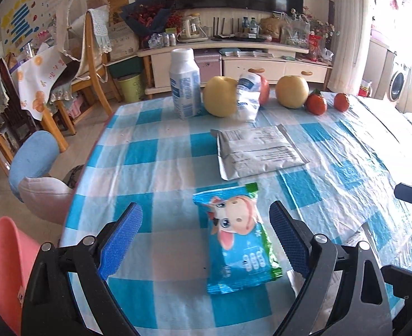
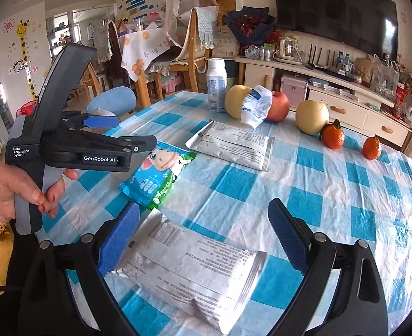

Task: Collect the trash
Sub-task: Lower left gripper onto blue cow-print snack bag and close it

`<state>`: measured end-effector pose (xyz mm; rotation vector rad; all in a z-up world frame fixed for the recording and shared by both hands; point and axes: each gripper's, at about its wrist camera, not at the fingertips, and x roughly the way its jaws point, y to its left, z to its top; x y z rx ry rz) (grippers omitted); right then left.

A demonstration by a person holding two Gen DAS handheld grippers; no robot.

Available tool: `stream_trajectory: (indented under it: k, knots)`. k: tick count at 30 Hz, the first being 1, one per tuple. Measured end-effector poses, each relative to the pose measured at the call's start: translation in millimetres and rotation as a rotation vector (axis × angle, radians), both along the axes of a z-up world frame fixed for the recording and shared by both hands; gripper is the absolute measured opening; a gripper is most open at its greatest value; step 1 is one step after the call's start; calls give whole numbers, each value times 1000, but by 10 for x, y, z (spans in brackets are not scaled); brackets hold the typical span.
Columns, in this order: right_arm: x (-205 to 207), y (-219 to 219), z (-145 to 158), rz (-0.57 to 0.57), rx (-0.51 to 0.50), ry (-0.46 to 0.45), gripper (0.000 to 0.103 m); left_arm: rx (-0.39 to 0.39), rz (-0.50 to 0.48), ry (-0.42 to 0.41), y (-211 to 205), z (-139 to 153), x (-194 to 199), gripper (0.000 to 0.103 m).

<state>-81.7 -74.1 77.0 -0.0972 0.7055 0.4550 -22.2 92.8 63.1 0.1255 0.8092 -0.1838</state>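
A blue snack wrapper point(image 1: 239, 238) with a cartoon cow lies flat on the checked tablecloth, between the fingers of my open left gripper point(image 1: 206, 210), nearer the right pad. Beyond it lie a silver pouch point(image 1: 259, 151) and a crumpled white-and-blue wrapper point(image 1: 246, 98) leaning on the fruit. My right gripper point(image 2: 204, 208) stands open over a second silver pouch point(image 2: 194, 271), which lies between its pads. The right wrist view also shows the left gripper point(image 2: 137, 131) held by a hand point(image 2: 9, 187), just above the blue wrapper point(image 2: 158, 173).
A white milk bottle point(image 1: 184, 84), two yellow apples point(image 1: 221, 96), a red apple point(image 1: 264, 89) and two tangerines point(image 1: 316, 103) line the table's far side. A pink bin point(image 1: 4, 266) stands by the table's left edge, with a blue stool point(image 1: 35, 156) and wooden chairs beyond.
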Motion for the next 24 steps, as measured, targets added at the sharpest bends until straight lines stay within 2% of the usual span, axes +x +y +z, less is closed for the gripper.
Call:
stream_trajectory:
  k: [5, 12, 15, 24]
  knots:
    - [2, -195, -81, 26, 12, 58, 94, -19, -31, 63, -205, -163, 37, 91]
    - [-35, -299, -246, 81, 0, 143, 94, 45, -18, 119, -363, -382, 138, 91]
    - [-60, -351, -270, 86, -15, 151, 94, 60, 0, 128, -386, -426, 174, 91]
    - [-43, -733, -163, 26, 38, 155, 94, 82, 25, 138, -467, -521, 243, 91]
